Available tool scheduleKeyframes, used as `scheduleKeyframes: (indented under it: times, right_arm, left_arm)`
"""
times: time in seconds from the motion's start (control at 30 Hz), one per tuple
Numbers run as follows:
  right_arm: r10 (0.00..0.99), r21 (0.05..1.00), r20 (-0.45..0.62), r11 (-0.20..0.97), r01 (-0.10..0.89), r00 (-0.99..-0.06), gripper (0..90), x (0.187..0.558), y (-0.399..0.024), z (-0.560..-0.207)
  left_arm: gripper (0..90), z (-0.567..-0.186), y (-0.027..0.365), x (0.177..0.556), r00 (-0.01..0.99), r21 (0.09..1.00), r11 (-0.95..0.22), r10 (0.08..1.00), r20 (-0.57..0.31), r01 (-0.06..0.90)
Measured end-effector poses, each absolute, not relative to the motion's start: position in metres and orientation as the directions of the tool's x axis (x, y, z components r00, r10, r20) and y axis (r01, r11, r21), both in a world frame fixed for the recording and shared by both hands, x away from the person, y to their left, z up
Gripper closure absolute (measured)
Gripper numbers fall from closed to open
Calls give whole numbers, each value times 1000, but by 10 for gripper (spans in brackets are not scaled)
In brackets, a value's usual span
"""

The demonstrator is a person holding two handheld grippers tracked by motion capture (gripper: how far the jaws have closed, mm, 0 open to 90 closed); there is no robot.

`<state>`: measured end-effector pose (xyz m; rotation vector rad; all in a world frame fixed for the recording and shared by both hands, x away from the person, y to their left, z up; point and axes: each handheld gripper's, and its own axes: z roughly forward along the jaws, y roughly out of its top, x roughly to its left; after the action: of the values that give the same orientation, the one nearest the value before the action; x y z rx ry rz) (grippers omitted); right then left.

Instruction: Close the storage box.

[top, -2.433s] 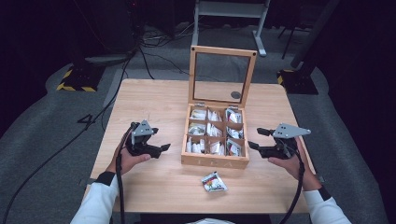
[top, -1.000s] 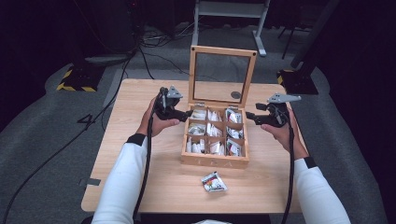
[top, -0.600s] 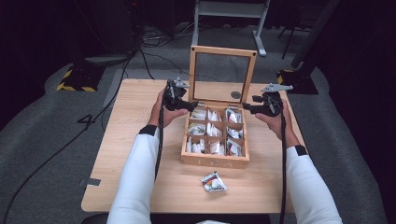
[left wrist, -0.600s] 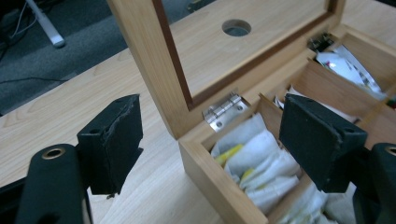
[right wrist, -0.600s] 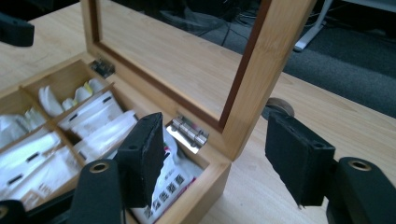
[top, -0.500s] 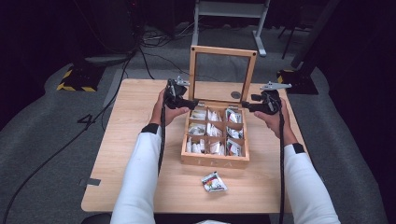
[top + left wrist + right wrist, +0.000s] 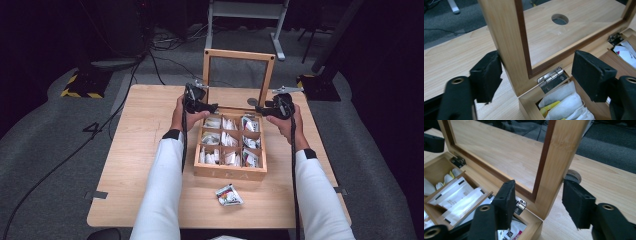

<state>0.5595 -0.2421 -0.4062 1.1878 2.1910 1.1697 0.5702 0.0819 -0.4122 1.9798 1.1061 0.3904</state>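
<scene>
High view: one wooden nine-compartment tea box [image 7: 230, 172] sits at the middle of the light wooden counter [image 7: 140, 150], its long axis running from 6 to 12 o'clock, its glass-paned lid [image 7: 239, 75] standing upright at the 12 o'clock end. One loose tea packet [image 7: 229, 194] lies at 6 o'clock of the box. The left gripper [image 7: 212, 106] and right gripper [image 7: 260, 111] flank the lid's lower corners.

Left gripper view: jaws wide apart, straddling the lid's side post; the left jaw touches it.

Right gripper view: jaws wide apart around the opposite post, nothing clamped.
</scene>
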Motion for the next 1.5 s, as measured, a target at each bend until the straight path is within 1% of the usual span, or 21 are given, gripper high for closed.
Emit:
scheduleKeyframes:
  times: [0.03,0.07,0.13,0.27,0.37,0.4,0.47,0.53,0.6,0.63,0.8,0.87,0.97,1.0,1.23,1.33,1.43,1.5]
  right_arm:
    - [825,817,69,276,506,-561,497,561,-244,-407]
    - [823,817,71,276,506,-564,497,562,-244,-408]
    - [823,816,73,275,508,-563,496,563,-243,-409]
    - [825,818,73,273,507,-561,468,566,-241,-410]
    - [831,819,76,263,509,-552,466,567,-237,-409]
    - [831,819,71,267,507,-552,471,568,-236,-409]
    - [834,820,70,264,508,-547,515,567,-237,-408]
    - [832,830,56,269,489,-552,559,566,-241,-407]
    - [832,834,55,266,484,-552,559,566,-241,-406]
    - [836,839,56,258,480,-546,559,565,-240,-405]
    - [830,845,62,252,472,-555,577,563,-243,-403]
    - [826,850,65,248,464,-561,577,562,-244,-402]
    - [832,852,62,244,464,-551,586,561,-243,-400]
    - [839,852,51,247,462,-542,588,560,-240,-399]
    - [829,855,63,243,459,-556,588,558,-243,-398]
    - [826,859,68,236,454,-559,592,556,-243,-398]
    - [826,862,68,234,449,-560,598,555,-243,-397]
    - [823,863,60,241,443,-565,589,553,-242,-395]
  left_arm:
    - [325,-413,83,571,561,779,-266,817,-131,568]
    - [325,-413,84,571,560,783,-248,815,-150,570]
    - [328,-413,84,572,555,789,-233,817,-158,568]
    - [325,-413,78,574,552,781,-273,827,-109,562]
    - [310,-412,75,575,537,777,-259,835,-119,574]
    - [319,-412,75,575,532,776,-251,837,-126,579]
    - [352,-411,77,575,531,777,-251,839,-123,577]
    - [417,-410,80,575,533,779,-254,837,-120,574]
    - [421,-411,82,574,535,785,-241,834,-132,570]
    - [445,-411,82,573,536,788,-240,833,-132,567]
    - [452,-410,86,571,548,796,-235,825,-140,558]
    - [470,-410,87,570,548,798,-229,824,-146,558]
    - [472,-409,85,569,549,799,-251,827,-115,546]
    - [498,-409,86,568,545,798,-247,830,-118,549]
    - [511,-407,90,567,574,805,-273,812,-100,526]
    - [490,-407,92,565,595,811,-283,798,-97,513]
    - [492,-403,94,562,600,826,-266,793,-106,497]
    - [492,-400,94,560,602,831,-271,793,-93,485]
